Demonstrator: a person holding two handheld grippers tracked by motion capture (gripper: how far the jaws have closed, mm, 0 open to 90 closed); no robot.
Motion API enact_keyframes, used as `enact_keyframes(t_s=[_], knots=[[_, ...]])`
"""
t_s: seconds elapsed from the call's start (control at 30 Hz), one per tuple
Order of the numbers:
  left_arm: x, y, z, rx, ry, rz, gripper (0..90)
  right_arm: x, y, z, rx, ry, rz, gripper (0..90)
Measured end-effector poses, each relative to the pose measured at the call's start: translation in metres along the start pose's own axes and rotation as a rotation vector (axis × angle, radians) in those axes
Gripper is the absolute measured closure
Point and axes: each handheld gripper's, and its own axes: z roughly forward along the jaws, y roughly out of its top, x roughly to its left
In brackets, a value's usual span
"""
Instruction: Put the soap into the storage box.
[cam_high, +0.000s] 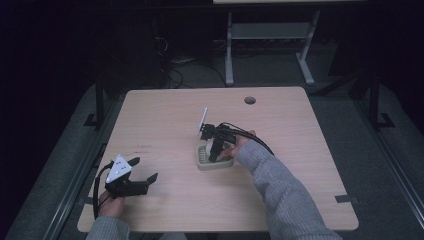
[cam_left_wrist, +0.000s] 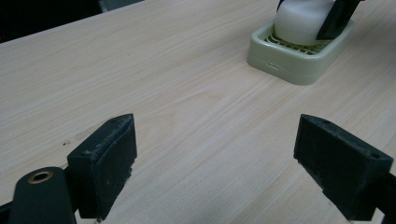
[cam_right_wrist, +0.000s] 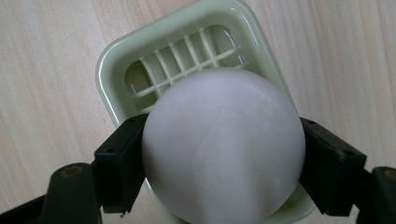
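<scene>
Soap: a white rounded bar of soap (cam_right_wrist: 223, 147) sits pinched between the two black jaws of the right gripper (cam_right_wrist: 223, 163), one jaw touching each flank.
Soap and dish: the soap hangs directly over the pale green soap dish (cam_right_wrist: 112, 60), low in it; whether its underside touches the slotted grid I cannot tell.
Dish place: on the table (cam_high: 165, 115), near its middle, a little toward the right edge and the person's side.
Dish axis: in the right gripper view the dish's long side runs away from the camera, tilted slightly, and the jaws close across that line.
Key relation: the soap lies straight below the right gripper's reach into the dish, so I judge the coming move is vertical, either up out of the dish or a release into it.
Left gripper: the left gripper (cam_high: 131, 176) hovers near the table's near-left corner, jaws spread wide and holding nothing, well apart from the dish.
Nearer hand: the right one, already on the soap.
Other marks: a round cable hole (cam_high: 250, 100) near the far edge.
Writing: no brand or label readable on soap or dish; faint small marks on the tabletop toward the left edge are too small to read.
</scene>
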Motion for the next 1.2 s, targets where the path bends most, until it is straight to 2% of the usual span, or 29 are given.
enact_keyframes(t_s=[1.2], knots=[[0.0003, 0.0002, -0.0005, -0.003, 0.001, 0.002, 12.9, -0.0016, 0.0005, 0.0003, 0.0, 0.011, 0.003, 23.1]])
